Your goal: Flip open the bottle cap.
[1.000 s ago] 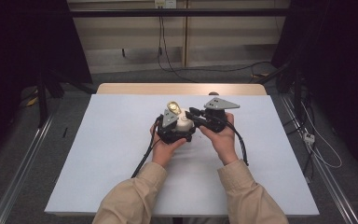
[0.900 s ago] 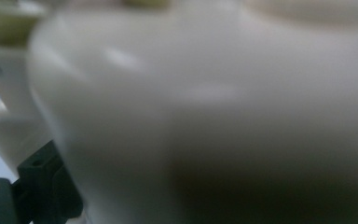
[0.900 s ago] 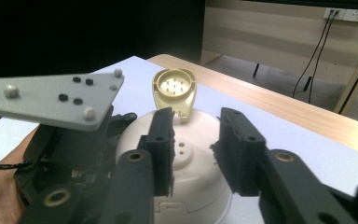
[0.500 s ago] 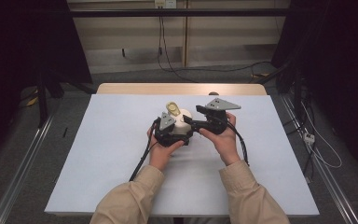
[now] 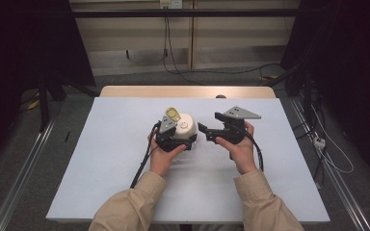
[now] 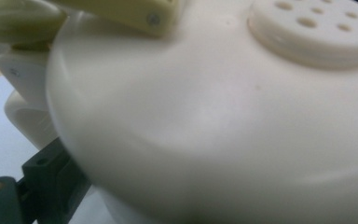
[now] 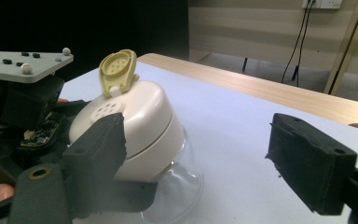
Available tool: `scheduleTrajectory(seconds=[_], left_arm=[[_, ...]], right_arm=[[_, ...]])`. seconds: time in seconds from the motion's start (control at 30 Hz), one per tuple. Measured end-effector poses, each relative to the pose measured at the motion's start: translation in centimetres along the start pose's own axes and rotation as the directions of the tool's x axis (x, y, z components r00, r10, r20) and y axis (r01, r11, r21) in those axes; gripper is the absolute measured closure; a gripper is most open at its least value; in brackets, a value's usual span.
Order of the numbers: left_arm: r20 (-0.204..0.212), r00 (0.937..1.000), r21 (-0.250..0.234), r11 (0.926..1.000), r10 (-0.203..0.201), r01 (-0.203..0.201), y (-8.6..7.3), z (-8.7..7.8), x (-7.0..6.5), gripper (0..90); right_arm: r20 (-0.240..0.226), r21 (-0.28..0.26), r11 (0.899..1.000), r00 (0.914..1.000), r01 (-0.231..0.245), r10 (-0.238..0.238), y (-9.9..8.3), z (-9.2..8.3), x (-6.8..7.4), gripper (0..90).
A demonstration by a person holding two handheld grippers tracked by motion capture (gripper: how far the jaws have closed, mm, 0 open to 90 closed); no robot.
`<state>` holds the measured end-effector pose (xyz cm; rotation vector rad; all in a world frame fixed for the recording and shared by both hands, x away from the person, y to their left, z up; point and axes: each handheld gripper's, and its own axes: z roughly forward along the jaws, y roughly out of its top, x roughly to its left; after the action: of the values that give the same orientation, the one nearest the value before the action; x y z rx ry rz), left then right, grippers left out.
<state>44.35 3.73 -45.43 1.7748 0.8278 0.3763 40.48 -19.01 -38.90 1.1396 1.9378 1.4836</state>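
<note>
High view first. Sits near the middle of the white table (image 5: 125, 168), well in from every edge: a shaker (image 5: 185, 126) with a cream lid, clamped from the near side by the left gripper (image 5: 182, 137). Stands upright off the lid's far-left edge now: the yellowish flip cap (image 5: 172, 114). A moment back, lay under the right gripper (image 5: 204, 130); now parted from it, with bare table between gripper and lid. Jaws there just been opening, nothing between them.

Over to the left gripper view. Crowds right up to the lens, that cream lid (image 6: 205, 121), with the sifter holes (image 6: 317, 23) laid bare at top right and the raised cap (image 6: 18, 21) at top left. One dark jaw tucked against the shaker at lower left, so reads as a firm hold.

Right gripper view now. Wide open, empty, aimed past the shaker (image 7: 140, 121). Cap (image 7: 117, 67) up on its hinge, holes showing beneath, clear glass body (image 7: 177, 186) resting on the table.

Looks like the opening step done: cap released, and ready for pouring or shaking.
</note>
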Motion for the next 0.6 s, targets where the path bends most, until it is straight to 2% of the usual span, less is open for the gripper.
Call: scheduleTrajectory(seconds=[0.2,0.5,0.6], left_arm=[[-0.01,0.9982,0.008,0.9982,0.059,-0.059,-0.08,0.48,-0.54,4.1],[-0.015,0.9977,0.048,0.9968,0.065,-0.065,0.22,0.68,-0.77,4.0],[-0.009,0.9989,0.061,0.9971,0.046,-0.045,0.18,0.76,-0.69,3.8]], right_arm=[[0.008,-0.001,1.0,1.0,-0.002,0.002,-0.01,-0.44,-0.26,18.9],[0.015,-0.009,1.0,0.9999,-0.001,0.001,0.01,-0.64,-0.35,18.9],[0.015,-0.01,1.0,0.9999,0.003,-0.003,0.03,-0.67,-0.29,18.9]])
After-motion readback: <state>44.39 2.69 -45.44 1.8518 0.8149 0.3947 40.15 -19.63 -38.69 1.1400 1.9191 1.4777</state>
